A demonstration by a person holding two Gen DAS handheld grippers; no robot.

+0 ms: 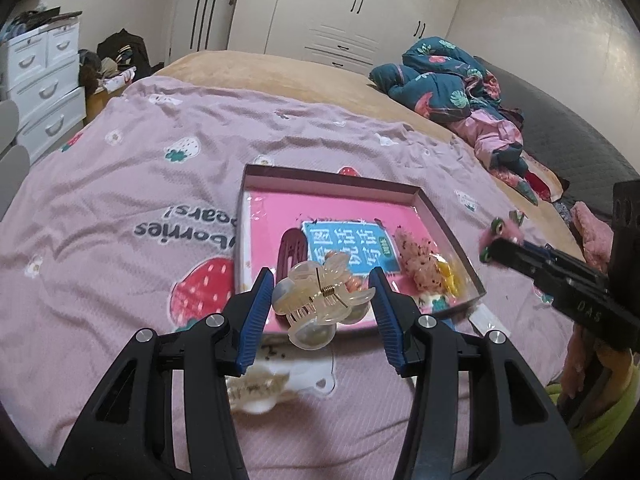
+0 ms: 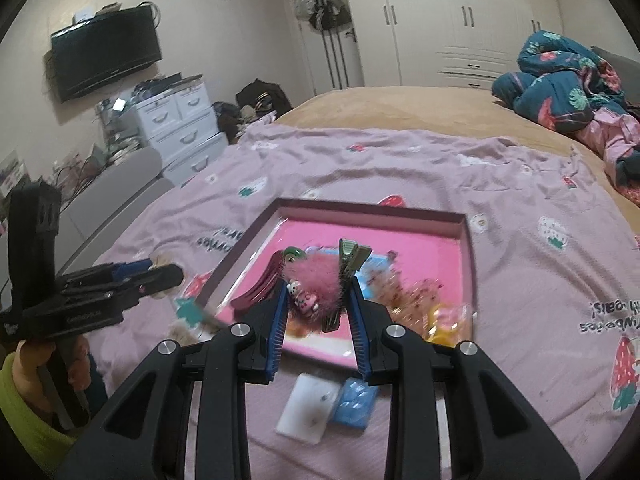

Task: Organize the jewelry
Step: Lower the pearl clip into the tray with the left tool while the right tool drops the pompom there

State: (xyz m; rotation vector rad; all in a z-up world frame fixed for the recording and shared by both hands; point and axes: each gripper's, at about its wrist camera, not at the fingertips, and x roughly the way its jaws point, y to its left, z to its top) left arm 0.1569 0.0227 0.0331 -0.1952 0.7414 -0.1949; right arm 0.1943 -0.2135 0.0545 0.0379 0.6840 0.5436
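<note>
A shallow box (image 1: 436,210) with a pink floor lies on the pink bedspread; it also shows in the right wrist view (image 2: 466,240). Inside are a dark red hair clip (image 1: 292,250), a pink speckled clip (image 1: 418,260) and a yellow piece (image 1: 448,276). My left gripper (image 1: 322,292) holds a clear claw hair clip (image 1: 320,300) just above the box's near edge, its jaws set wide around it. My right gripper (image 2: 316,300) is shut on a fluffy pink hair clip (image 2: 316,276) with a green metal clamp, over the box. It also shows in the left wrist view (image 1: 500,236).
A white card (image 2: 306,406) and a blue packet (image 2: 354,402) lie on the bedspread before the box. A pale furry item (image 1: 256,390) lies under my left gripper. Bundled clothes (image 1: 448,80) lie at the far right. White drawers (image 2: 180,120) stand left of the bed.
</note>
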